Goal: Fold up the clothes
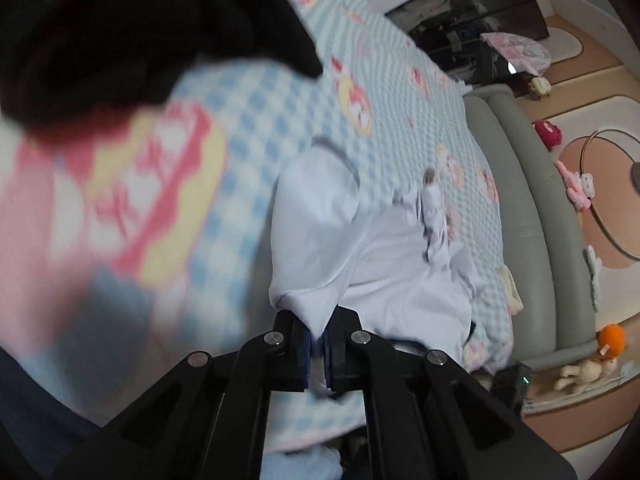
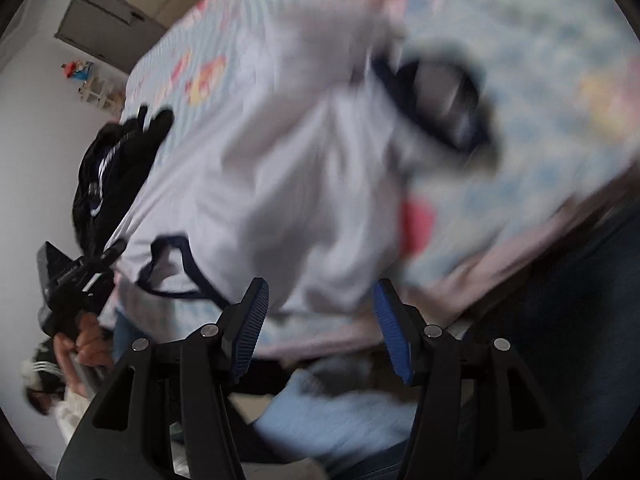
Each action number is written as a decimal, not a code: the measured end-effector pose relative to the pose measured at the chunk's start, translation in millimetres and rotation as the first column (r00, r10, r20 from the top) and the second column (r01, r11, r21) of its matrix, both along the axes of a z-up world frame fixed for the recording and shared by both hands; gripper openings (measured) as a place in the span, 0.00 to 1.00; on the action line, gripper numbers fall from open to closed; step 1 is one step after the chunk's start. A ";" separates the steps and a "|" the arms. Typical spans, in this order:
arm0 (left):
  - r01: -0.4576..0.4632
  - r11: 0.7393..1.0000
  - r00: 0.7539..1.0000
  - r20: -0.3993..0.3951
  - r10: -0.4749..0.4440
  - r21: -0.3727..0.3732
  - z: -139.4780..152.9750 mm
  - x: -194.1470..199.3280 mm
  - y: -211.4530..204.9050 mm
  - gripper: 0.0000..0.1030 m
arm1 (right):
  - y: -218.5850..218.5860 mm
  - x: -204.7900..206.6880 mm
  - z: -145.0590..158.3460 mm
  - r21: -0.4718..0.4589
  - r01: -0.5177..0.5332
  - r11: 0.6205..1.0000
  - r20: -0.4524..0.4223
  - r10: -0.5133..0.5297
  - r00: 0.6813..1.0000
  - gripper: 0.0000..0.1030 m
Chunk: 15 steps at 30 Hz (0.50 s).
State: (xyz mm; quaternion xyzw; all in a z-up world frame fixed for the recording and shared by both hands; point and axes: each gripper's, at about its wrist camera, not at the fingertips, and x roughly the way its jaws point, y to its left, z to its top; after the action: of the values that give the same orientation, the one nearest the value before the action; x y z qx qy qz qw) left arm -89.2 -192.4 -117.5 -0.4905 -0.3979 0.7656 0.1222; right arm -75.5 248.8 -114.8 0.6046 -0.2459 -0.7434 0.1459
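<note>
left tongs (image 1: 318,350) clamped white shirt (image 1: 380,280) edge, lifting to fold | right tongs (image 2: 320,320) gaped, shirt ahead on bed (image 1: 248,128)

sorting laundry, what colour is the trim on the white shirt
Navy trim on the shirt, clearest in the right wrist view.

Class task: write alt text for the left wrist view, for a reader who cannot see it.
The left tool is shut on a fold of a white garment, which trails across a blue-and-white checked bedspread with pink cartoon prints. A black garment lies at the upper left, and a grey padded bed edge runs along the right.
</note>
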 end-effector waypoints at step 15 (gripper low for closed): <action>0.061 0.998 0.961 -0.271 -0.062 -0.012 106.5 -17.5 19.5 0.03 | 12.3 -17.0 73.7 -0.100 0.080 0.992 -0.306 -0.107 0.946 0.07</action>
State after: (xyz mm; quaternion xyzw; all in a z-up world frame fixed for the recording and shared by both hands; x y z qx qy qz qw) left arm -106.7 -172.9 -11.1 -0.3933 -0.3608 0.8221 0.1984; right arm -92.6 261.1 -41.1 0.4610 -0.2803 -0.8240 0.1732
